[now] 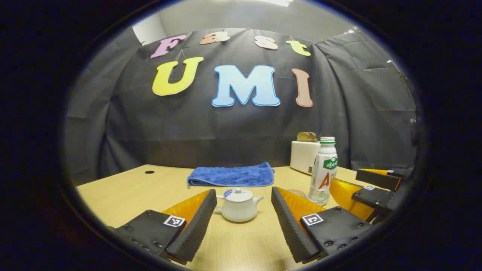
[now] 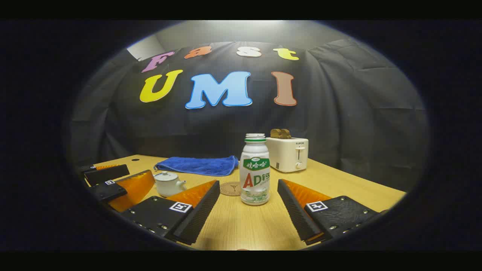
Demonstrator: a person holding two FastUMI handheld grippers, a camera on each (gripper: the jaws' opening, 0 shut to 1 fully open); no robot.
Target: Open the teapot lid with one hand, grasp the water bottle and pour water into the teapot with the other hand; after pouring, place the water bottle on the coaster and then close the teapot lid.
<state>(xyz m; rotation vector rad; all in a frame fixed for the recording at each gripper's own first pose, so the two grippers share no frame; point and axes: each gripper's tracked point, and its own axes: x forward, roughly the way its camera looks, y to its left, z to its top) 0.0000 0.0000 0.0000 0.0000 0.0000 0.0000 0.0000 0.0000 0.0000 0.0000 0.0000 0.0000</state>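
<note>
Left gripper (image 1: 244, 218) gapes wide toward the lidded teapot (image 1: 239, 205); right gripper (image 2: 248, 210) gapes wide before the water bottle (image 2: 255, 175), its view revealing the coaster (image 2: 230, 188) whole.

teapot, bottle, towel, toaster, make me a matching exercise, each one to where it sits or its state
Things:
1. teapot
2. bottle
3. towel
4. toaster

Places or states:
A. folded, at the table's back edge by the wall
B. holds bread slices in its slots
C. lid on, ahead of the open left gripper
D. upright, beside the coaster

Pairs: 1-C, 2-D, 3-A, 4-B
</note>
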